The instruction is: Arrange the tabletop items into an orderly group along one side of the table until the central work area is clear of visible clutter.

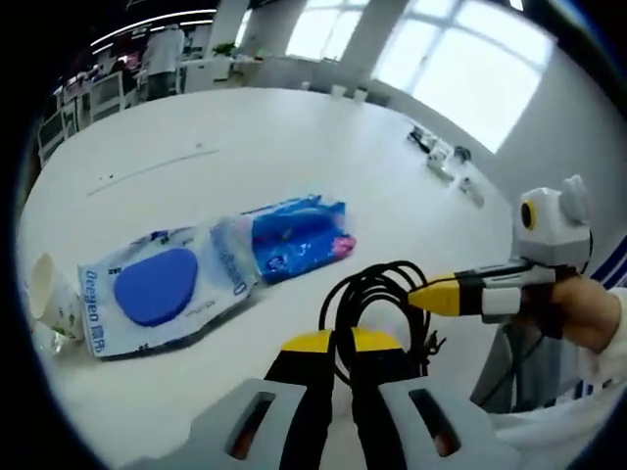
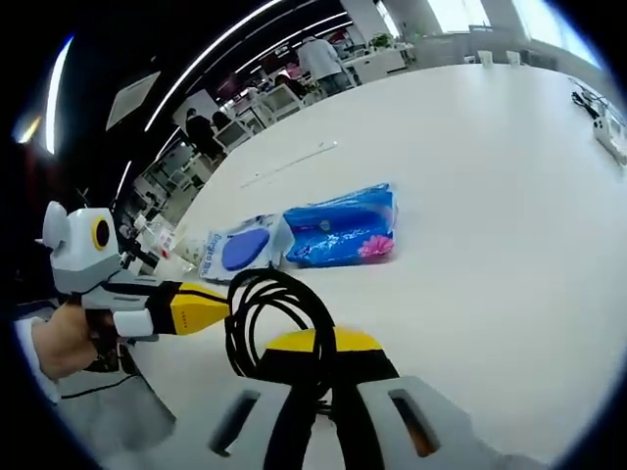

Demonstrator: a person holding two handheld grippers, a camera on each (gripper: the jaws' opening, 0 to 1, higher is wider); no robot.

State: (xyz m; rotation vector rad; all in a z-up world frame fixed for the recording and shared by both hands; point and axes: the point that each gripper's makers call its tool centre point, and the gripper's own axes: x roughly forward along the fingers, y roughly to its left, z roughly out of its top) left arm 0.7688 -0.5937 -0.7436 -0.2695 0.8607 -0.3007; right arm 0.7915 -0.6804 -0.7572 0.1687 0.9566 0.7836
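A coiled black cable (image 1: 377, 289) hangs just above the white table (image 1: 245, 147). My left gripper (image 1: 343, 343) is shut with the cable running down between its yellow tips. My right gripper (image 1: 423, 297) comes in from the right, held by a hand, and its tip pinches the coil's right side. In the right gripper view the cable (image 2: 279, 313) runs between the shut jaws of my right gripper (image 2: 321, 345), and my left gripper (image 2: 223, 305) meets the loop from the left. Beyond lie a blue tissue pack (image 1: 299, 235) (image 2: 343, 227) and a wipes pack with a blue lid (image 1: 162, 294) (image 2: 240, 250).
A crumpled white wrapper (image 1: 47, 304) lies at the table's left edge beside the wipes. A power strip with cables (image 1: 441, 157) (image 2: 609, 127) sits at the far side. A thin rod (image 1: 147, 171) (image 2: 289, 162) lies farther back. Chairs and people stand beyond the table.
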